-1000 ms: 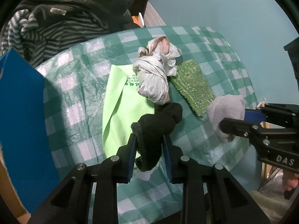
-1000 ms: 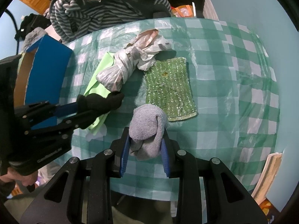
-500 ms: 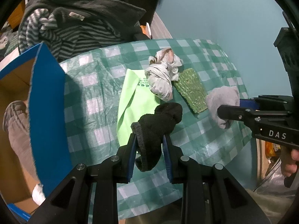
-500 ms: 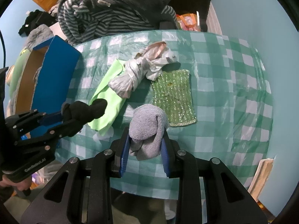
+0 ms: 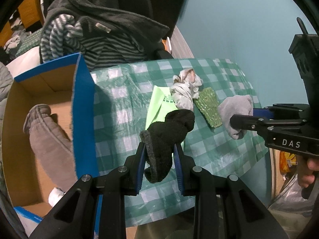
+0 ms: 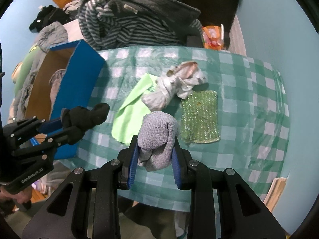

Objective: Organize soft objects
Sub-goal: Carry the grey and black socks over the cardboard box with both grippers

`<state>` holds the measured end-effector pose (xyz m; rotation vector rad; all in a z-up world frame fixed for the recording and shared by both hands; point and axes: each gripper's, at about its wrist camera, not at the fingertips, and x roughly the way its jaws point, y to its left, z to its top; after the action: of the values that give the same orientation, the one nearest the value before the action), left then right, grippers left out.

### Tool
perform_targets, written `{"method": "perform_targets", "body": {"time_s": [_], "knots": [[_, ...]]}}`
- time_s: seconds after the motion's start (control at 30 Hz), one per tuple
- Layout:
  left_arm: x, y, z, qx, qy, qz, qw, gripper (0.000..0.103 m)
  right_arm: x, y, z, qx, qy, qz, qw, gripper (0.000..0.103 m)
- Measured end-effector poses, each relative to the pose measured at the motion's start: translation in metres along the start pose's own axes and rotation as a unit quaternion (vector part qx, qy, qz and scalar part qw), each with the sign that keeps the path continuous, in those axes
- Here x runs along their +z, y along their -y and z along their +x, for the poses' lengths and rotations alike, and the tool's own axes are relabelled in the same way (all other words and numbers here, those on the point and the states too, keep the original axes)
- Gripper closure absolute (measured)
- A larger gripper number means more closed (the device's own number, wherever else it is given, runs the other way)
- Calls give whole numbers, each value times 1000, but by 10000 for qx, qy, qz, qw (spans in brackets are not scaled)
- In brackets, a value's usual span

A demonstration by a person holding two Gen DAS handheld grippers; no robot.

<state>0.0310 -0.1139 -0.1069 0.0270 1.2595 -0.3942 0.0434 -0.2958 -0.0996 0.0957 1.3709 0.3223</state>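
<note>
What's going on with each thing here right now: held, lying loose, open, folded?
Black sock: bunched, clamped in the left gripper, off the table.
Grey sock: bunched, clamped in the right gripper.
Blue box: open, brown garment inside.
Light green cloth: lying partly folded.
Grey knotted rag: lying on the cloth's edge.
Glittery green pad: flat on the table.

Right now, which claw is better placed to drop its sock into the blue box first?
Probably the left claw. It grips the black sock right beside the blue box; the right claw, gripping the grey sock, is farther away.
</note>
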Motion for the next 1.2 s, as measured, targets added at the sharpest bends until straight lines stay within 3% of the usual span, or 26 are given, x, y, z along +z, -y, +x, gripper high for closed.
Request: {"method": "perform_targets", "body": {"time_s": [0.47,1.2], "knots": [[-5,-31,-40,192,395,-305,9986,76,21,-51,-15,145,167,-539,9983,74],[-31,-102,-74,502,619,-1089,9909,76,55,-146,-7,378,213,-1501,9877,74]]}}
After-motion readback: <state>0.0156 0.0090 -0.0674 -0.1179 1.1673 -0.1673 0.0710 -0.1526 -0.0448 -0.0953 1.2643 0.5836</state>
